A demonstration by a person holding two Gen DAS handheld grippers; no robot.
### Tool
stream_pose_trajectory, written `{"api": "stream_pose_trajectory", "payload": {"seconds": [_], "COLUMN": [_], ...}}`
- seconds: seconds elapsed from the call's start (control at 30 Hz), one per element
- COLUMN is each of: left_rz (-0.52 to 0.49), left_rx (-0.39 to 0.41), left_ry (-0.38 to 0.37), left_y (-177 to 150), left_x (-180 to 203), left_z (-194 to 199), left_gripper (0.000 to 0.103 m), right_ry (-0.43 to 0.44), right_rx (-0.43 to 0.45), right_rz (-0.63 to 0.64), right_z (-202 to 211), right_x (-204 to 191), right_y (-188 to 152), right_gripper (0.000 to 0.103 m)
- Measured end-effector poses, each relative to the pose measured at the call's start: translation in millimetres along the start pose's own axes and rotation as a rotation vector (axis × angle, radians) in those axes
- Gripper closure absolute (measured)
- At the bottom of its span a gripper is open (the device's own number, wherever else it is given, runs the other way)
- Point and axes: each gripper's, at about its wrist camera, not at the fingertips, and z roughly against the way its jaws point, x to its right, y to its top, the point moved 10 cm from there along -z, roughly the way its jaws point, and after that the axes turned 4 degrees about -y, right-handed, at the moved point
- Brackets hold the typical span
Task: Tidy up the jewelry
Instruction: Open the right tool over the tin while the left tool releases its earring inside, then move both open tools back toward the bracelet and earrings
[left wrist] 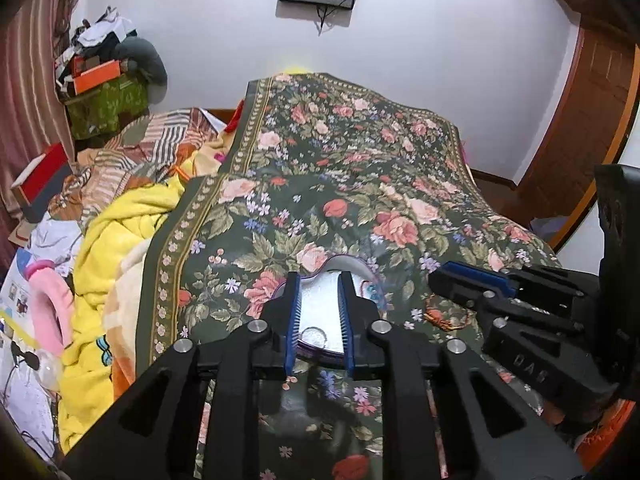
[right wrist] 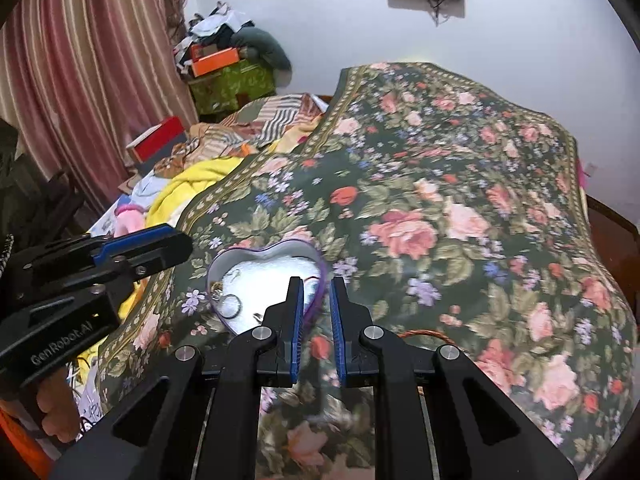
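A heart-shaped tin (left wrist: pixel 345 265) with a purple rim and white lining lies on the floral blanket. My left gripper (left wrist: pixel 319 282) hovers open just above it, fingers straddling the lining. A silver ring (left wrist: pixel 314 336) lies inside, between the fingers. In the right wrist view the tin (right wrist: pixel 240 254) holds the ring (right wrist: pixel 231 306) and a small silver piece (right wrist: pixel 218 291). My right gripper (right wrist: pixel 317 282) is open with a narrow gap over the tin's right rim, holding nothing. An orange cord bracelet (left wrist: pixel 444 317) lies on the blanket right of the tin, partly hidden behind my right gripper's fingers (right wrist: pixel 424 335).
The floral blanket (right wrist: pixel 440 200) covers a raised mound ahead. A yellow blanket (left wrist: pixel 104 248) and pink item (left wrist: pixel 48 304) lie left. Boxes and clothes (left wrist: pixel 100 80) pile up by the striped curtain. A wooden door (left wrist: pixel 592 120) stands right. A hand (right wrist: pixel 52 404) holds the left gripper (right wrist: pixel 180 244).
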Motion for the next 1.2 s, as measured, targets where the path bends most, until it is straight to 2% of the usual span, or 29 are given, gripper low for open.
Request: {"api": "stream_pose_trajectory", "payload": {"seconds": [0.37, 0.57, 0.73, 0.8, 0.87, 1.1, 1.2], "left_rz": [-0.092, -0.144, -0.173, -0.178, -0.180, -0.166, -0.158], "left_rx": [0.016, -0.014, -0.059, -0.081, -0.105, -0.190, -0.212], "left_ry": [-0.037, -0.071, -0.096, -0.101, -0.105, -0.112, -0.117], "left_y": [-3, -16, -32, -41, -50, -78, -87], "left_x": [53, 85, 104, 108, 111, 109, 107], "left_z": [24, 21, 11, 6, 1, -20, -26], "left_gripper": [0.082, 0.076, 0.072, 0.071, 0.071, 0.071, 0.071], "right_ry": [-0.097, -0.145, -0.170, -0.179, -0.186, -0.165, -0.114], "right_rx": [0.042, 0.036, -0.014, -0.039, -0.068, -0.152, -0.199], "right_rz": [-0.079, -0.124, -0.147, -0.157, -0.162, -0.151, -0.167], "right_z": [49, 65, 63, 60, 55, 38, 23], "right_x": [56, 85, 102, 108, 111, 105, 98], "right_y": [-9, -26, -49, -61, -74, -101, -109], "right_gripper": [0.088, 0.088, 0.086, 0.075, 0.072, 0.072, 0.072]}}
